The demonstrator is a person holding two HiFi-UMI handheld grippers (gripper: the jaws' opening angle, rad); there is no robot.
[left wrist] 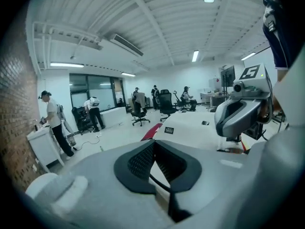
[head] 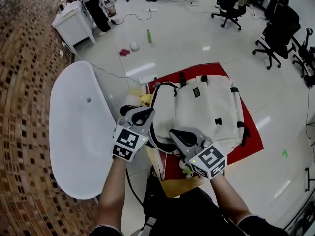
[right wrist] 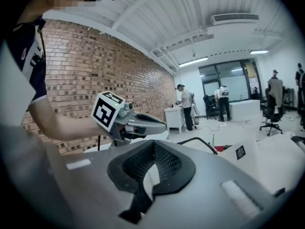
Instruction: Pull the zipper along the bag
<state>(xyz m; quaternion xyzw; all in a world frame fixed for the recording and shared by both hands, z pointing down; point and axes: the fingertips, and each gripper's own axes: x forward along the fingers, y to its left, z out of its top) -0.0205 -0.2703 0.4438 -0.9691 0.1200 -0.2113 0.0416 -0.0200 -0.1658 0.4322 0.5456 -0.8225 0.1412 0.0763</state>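
Observation:
A cream backpack point(head: 202, 107) lies on a red mat point(head: 246, 146); its dark zipper line point(head: 153, 132) curves along its near left edge. My left gripper point(head: 141, 116) is at that left edge, shut on a thin black cord point(left wrist: 159, 184), apparently the zipper pull. In the left gripper view, the left gripper point(left wrist: 154, 144) points over the bag point(left wrist: 190, 128) with the right gripper point(left wrist: 238, 113) beside it. My right gripper point(head: 178, 135) is at the bag's near edge. The right gripper point(right wrist: 153, 147) is shut on a strip of cream fabric point(right wrist: 151, 178).
A white bathtub point(head: 78, 132) stands to the left along a brick wall point(head: 19, 107). A yellow toy point(head: 145, 100) lies by the bag's left side. Office chairs point(head: 278, 28), a white cabinet point(head: 74, 23) and small floor objects point(head: 147, 36) are farther off. People stand in the background.

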